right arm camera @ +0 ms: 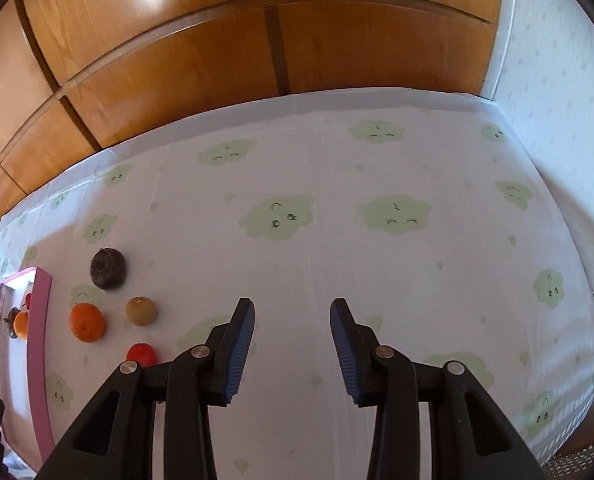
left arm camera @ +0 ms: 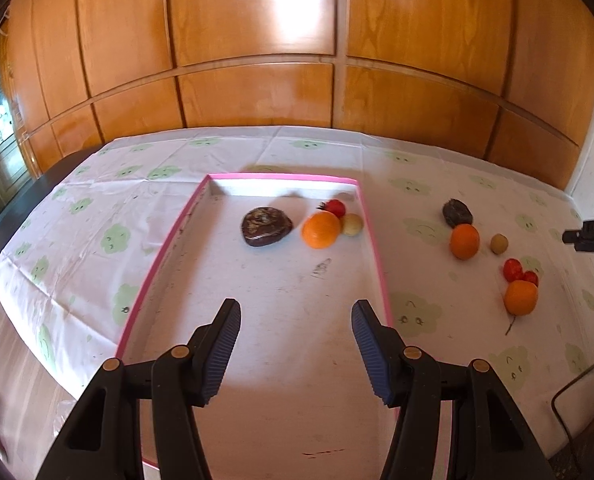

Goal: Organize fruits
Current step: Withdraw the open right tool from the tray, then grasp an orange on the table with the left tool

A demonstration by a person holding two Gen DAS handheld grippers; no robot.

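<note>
Left gripper (left arm camera: 296, 350) nearest the lens, jaws apart, nothing between them, hanging over the near end of the tray. Right gripper (right arm camera: 292, 350) likewise parted and empty, over bare tablecloth (right arm camera: 337, 264) to the right of the loose fruit.

Largest first: table under a cloud-print cloth, wood-panelled wall behind. Pink-rimmed tray (left arm camera: 371, 216) lies lengthwise on it, mostly bare.

Inside the tray, far end: a dark brown lumpy fruit (left arm camera: 265, 226), an orange (left arm camera: 320, 230) just beside it, a pale round fruit (left arm camera: 352, 224) touching the orange, a small red fruit (left arm camera: 336, 207) behind them.

Outside, right of the tray: second dark fruit (left arm camera: 457, 213), orange (left arm camera: 464, 241) near it, brownish round fruit (left arm camera: 499, 243), another orange (left arm camera: 520, 298) nearer, small red fruits (left arm camera: 513, 269) touching it.

Judgement: roughly four pieces sorted, five or six left on the cloth. Task somewhat under half done. Neither tool carries anything; the next pick is not yet begun.
</note>
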